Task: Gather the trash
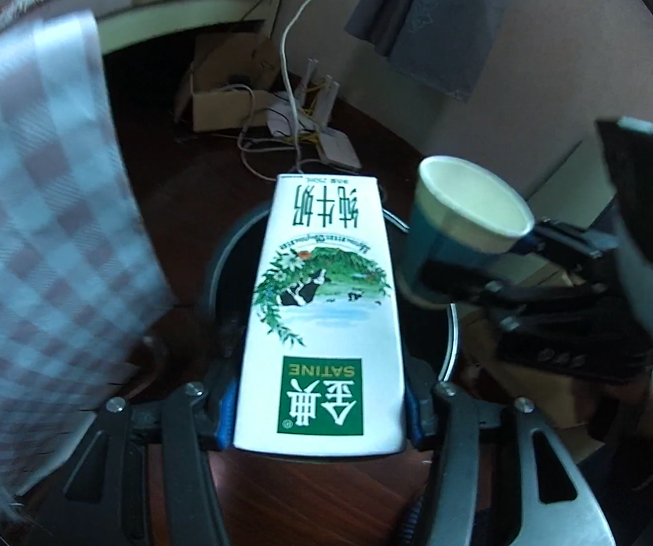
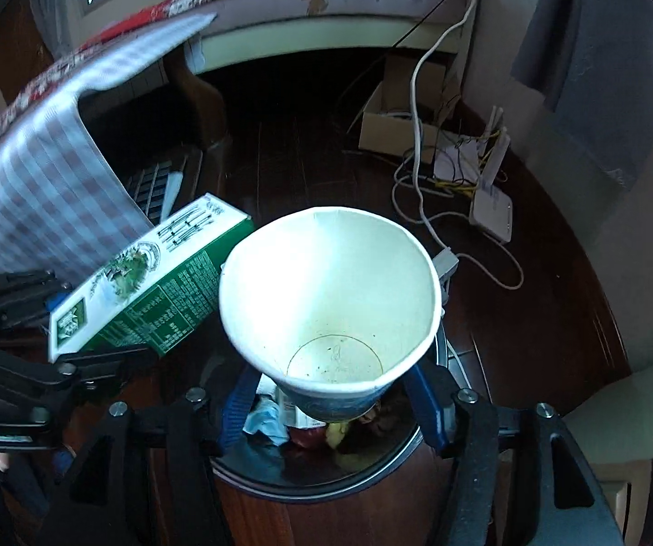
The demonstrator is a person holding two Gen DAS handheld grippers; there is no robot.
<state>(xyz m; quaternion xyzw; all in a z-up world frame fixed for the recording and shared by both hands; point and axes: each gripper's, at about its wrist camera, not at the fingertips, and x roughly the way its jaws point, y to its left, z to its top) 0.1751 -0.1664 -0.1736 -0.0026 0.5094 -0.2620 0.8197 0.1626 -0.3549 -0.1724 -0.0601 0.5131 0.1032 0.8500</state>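
Looking down past both tools, you have a dark wooden floor [image 2: 554,318] under you, with a round trash bin [image 2: 372,473] directly below. In the right wrist view the bin holds crumpled paper and food scraps. A checked tablecloth [image 1: 40,209] hangs down on the left side of both views. Farther back sit an open cardboard box [image 1: 222,104], a white router [image 2: 492,216] and a tangle of white cable [image 2: 417,145] beside a pale wall; a grey cloth [image 1: 431,22] hangs on that wall.

Your left gripper [image 1: 319,409] is clamped on a milk carton [image 1: 322,314], its blue pads pressing the carton's two sides near the lower end. The carton points forward and slightly up, printed face toward the camera, its far end over the bin's rim.

Your right gripper [image 2: 335,402] is closed around a paper cup [image 2: 331,291], gripping the narrow base. The cup's mouth faces the camera, tilted, showing a pale inside with dark specks at the bottom. It hangs right over the bin opening.

From the right wrist view the carton lies just beside the cup's left rim; whether they touch, you cannot tell. From the left wrist view the cup sits to the carton's right, held apart from it.
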